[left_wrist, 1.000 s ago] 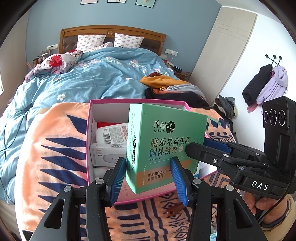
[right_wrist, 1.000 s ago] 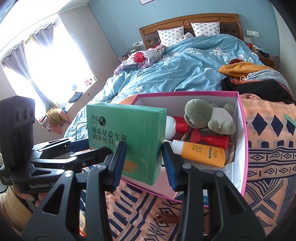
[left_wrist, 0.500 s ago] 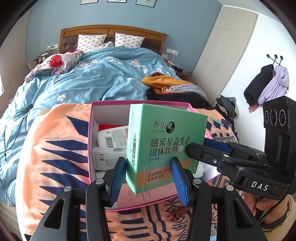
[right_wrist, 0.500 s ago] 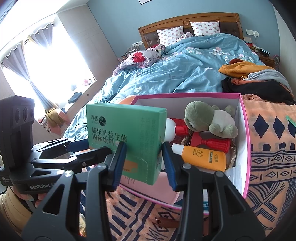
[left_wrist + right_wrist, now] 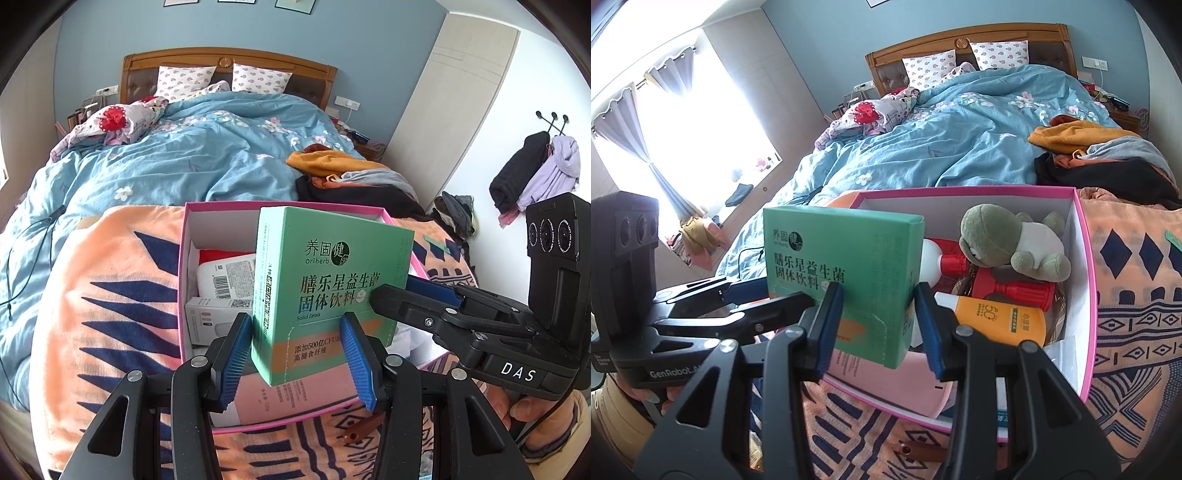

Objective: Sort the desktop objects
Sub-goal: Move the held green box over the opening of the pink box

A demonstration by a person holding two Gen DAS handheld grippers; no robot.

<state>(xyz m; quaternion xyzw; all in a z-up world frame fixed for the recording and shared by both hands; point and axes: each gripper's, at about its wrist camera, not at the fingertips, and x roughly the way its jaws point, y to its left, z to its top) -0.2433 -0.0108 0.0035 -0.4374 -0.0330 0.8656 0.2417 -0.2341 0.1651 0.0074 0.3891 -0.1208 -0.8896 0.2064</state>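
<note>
A green carton with Chinese print (image 5: 328, 291) is held upright above a pink-rimmed storage box (image 5: 183, 266). My left gripper (image 5: 295, 360) is shut on the carton's narrow sides. My right gripper (image 5: 879, 326) is shut on the same carton (image 5: 846, 280) across its other faces, and shows from the right in the left wrist view (image 5: 410, 295). The storage box (image 5: 1086, 258) holds a green plush frog (image 5: 1008, 240), an orange bottle (image 5: 1001, 321), a red and white bottle (image 5: 942, 262), a red item (image 5: 1015, 291) and white cartons (image 5: 218, 314).
The box sits on an orange and navy patterned blanket (image 5: 114, 302) at the foot of a bed with a blue quilt (image 5: 192, 155). A pile of clothes (image 5: 351, 181) lies behind the box. A small brown object (image 5: 360, 434) lies on the blanket in front.
Both grippers have lifted the green carton a little; the storage box sits lower and farther below it in both views. Both grips are unchanged.
</note>
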